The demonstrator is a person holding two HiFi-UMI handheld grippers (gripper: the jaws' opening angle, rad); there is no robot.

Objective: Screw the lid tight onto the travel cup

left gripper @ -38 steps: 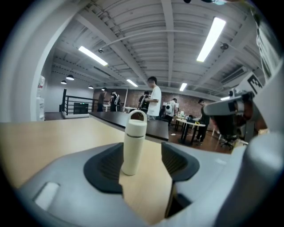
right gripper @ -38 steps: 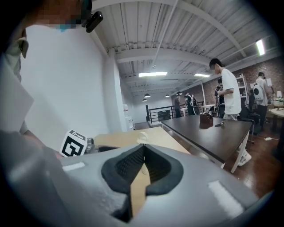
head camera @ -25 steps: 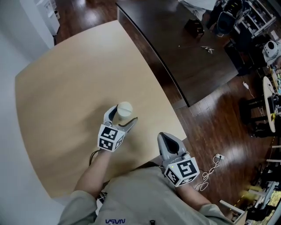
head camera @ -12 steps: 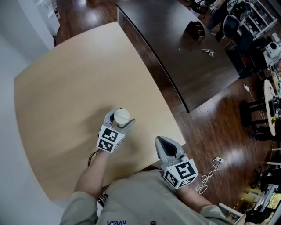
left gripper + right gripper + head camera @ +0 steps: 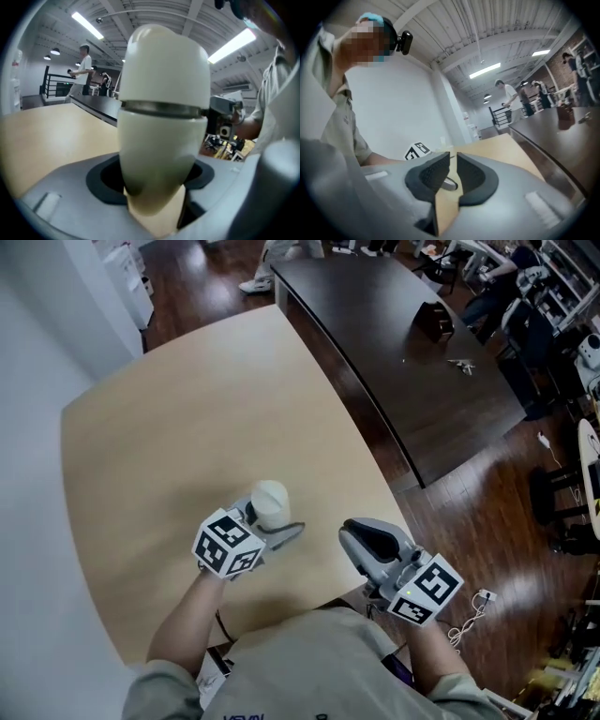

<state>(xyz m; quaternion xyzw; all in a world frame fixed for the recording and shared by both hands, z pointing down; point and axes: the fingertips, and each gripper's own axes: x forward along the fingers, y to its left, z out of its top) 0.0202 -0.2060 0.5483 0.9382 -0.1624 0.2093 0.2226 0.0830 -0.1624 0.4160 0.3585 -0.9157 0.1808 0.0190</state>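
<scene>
The pale wooden table [image 5: 187,427] fills most of the head view. Above its near edge the left gripper [image 5: 269,519] holds the cup [image 5: 159,150] low on the body. Its jaws stand wide and have just been closing in, then easing slightly. At the table's near right corner, the right gripper [image 5: 453,161] holds nothing, and its jaws have just been opening a crack. The cup looks smooth, rigid, rounded and probably slippery, so it is best gripped on the straight body below the metal band. The domed lid [image 5: 164,65] should be gripped around its sides.
</scene>
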